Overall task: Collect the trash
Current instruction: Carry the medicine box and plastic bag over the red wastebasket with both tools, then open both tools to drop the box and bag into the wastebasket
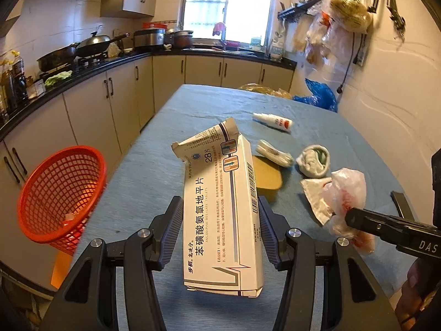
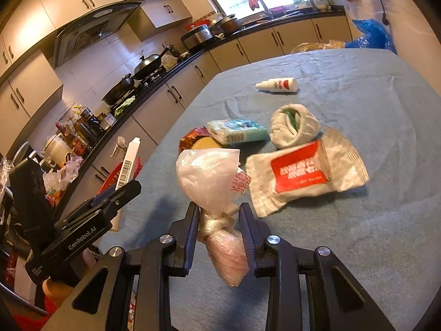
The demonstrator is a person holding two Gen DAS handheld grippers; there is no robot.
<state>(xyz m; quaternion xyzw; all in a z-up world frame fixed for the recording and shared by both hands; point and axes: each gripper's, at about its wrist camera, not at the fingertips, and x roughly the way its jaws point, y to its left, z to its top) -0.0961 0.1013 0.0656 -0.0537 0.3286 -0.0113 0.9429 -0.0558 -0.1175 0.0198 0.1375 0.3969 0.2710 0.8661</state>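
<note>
The left gripper (image 1: pixel 220 215) pinches a medicine box (image 1: pixel 220 209) by its sides above the desk (image 1: pixel 154 171); held long and upright, it could twist loose. The right gripper (image 2: pixel 219 229) squeezes a knotted plastic bag (image 2: pixel 212 182) (slippery film). The red basket (image 1: pixel 62 193) sits past the desk's left edge, with open cloth between.

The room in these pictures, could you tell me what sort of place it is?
Most likely a home kitchen: a wok and pots on a stove, cabinets under a dark counter, and a cloth-covered table.
</note>
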